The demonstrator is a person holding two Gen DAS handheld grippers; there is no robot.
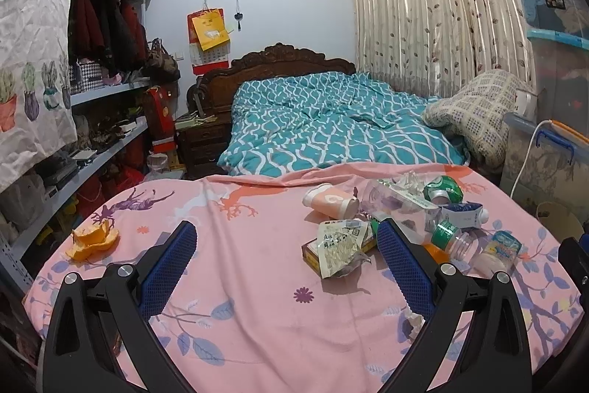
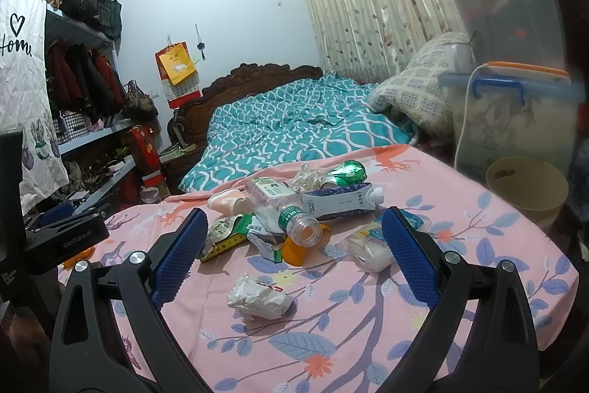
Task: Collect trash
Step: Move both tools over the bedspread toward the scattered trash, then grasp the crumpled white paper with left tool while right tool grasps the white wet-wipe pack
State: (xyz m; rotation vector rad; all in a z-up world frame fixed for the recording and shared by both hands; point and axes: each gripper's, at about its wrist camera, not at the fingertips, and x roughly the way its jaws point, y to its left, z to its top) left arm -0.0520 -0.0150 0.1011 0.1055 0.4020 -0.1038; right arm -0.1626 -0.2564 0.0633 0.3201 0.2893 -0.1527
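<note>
A pink floral sheet (image 2: 460, 245) is spread over a raised surface, and the trash is gathered in a heap toward its far right side. The left gripper (image 1: 287, 245) is held wide open above bare sheet, nothing between its blue pads; its right finger stands just beside a crumpled snack wrapper (image 1: 340, 251). The right gripper (image 2: 294, 238) is likewise spread wide and grips nothing.

In the right wrist view, a clear plastic bottle (image 2: 291, 216) with a green label is seen lying on its side, its open mouth turned toward the camera. Behind it a white and blue carton (image 2: 338, 203) lies flat, and a crushed green can (image 2: 346, 172) rests farther back. A paper cup (image 2: 226, 199) is tipped over at the left of the heap. A crumpled white paper (image 2: 257, 297) lies apart from the heap, nearer the camera, between the right gripper's fingers. A small white packet (image 2: 368, 251) is seen just beside the right finger.

Orange peel (image 1: 92, 240) lies well apart from the heap, at the left edge of the sheet. A tan bin (image 2: 526, 186) stands beyond the sheet's right edge.
</note>
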